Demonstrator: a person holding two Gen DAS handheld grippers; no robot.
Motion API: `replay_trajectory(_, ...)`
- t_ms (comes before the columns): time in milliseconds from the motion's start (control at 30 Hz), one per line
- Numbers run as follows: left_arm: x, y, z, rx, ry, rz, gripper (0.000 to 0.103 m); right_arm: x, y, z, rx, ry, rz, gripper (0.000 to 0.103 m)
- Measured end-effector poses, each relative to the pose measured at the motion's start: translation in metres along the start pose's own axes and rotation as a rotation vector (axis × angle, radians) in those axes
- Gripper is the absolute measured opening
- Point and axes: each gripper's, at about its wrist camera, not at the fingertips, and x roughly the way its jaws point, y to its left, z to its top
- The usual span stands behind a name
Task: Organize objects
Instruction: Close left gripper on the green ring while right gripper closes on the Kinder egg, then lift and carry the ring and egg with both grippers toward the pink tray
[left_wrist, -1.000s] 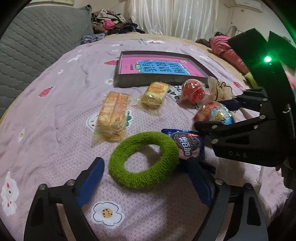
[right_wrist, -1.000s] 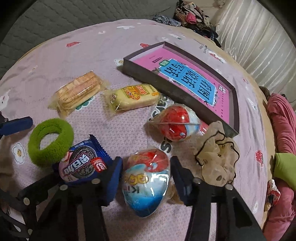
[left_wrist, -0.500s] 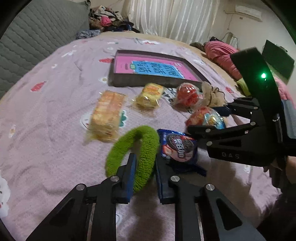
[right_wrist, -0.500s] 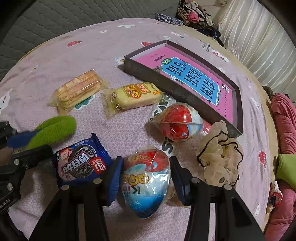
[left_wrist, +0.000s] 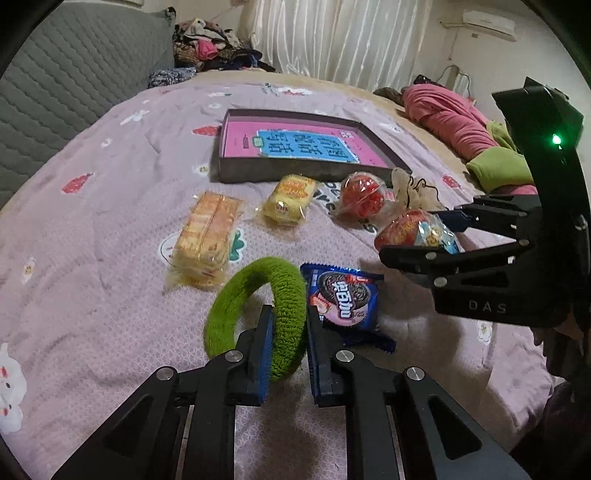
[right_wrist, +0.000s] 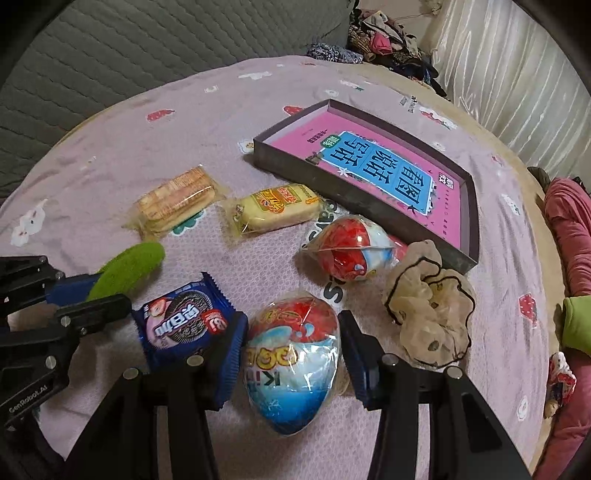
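1. Left wrist view, far left: the wafer pack (left_wrist: 208, 240) lies flat on the pink bedspread (left_wrist: 110, 206), untouched, with the yellow cake pack (left_wrist: 290, 199) just beyond it and the shallow box (left_wrist: 306, 173) further back; the box holds nothing but its pink printed floor
2. Centre of that view: the left gripper (left_wrist: 289, 332) is clamped on the green ring (left_wrist: 258, 306), its pads pinching one side of the loop so the ring stands tilted on edge, its far side touching or close to the bedspread
3. Just right of the ring lies the blue cookie packet (left_wrist: 343, 302), very near the pad on that side
4. Further right, the right gripper (left_wrist: 421, 240) is closed around the big wrapped egg (left_wrist: 417, 230); in the right wrist view its blue pads press both flanks of the egg, which sits low over the cover
5. Behind it lie a second wrapped egg (left_wrist: 360, 197) and a beige scrunchie (left_wrist: 410, 188), both loose beside the box's near corner
6. Judged from this, the step in hand is the pick-up: both tools have their item gripped, and neither is yet carried to the box
7. The next move likely calls for lifting the ring clear of the cookie packet without dragging it, carrying ring and egg over the box's low wall, keeping the two tools apart, and letting go only once each item is inside
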Motion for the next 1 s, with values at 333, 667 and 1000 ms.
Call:
replay_trajectory(333, -0.019, -0.009, 0.014, 0.011, -0.027, 0.060, 0.016, -0.020, 0.001, -0.005, 0.017, -0.039, 0.033, 0.050)
replay_trajectory(667, -0.029, -0.020, 0.033, 0.019, -0.043, 0.079, 0.016, -0.051, -0.014, -0.009, 0.064, -0.112, 0.028, 0.050)
replay_trajectory(1000, -0.041, -0.037, 0.051, 0.036, -0.079, 0.097, 0.016, -0.082, -0.027, -0.007, 0.111, -0.195, 0.024, 0.050)
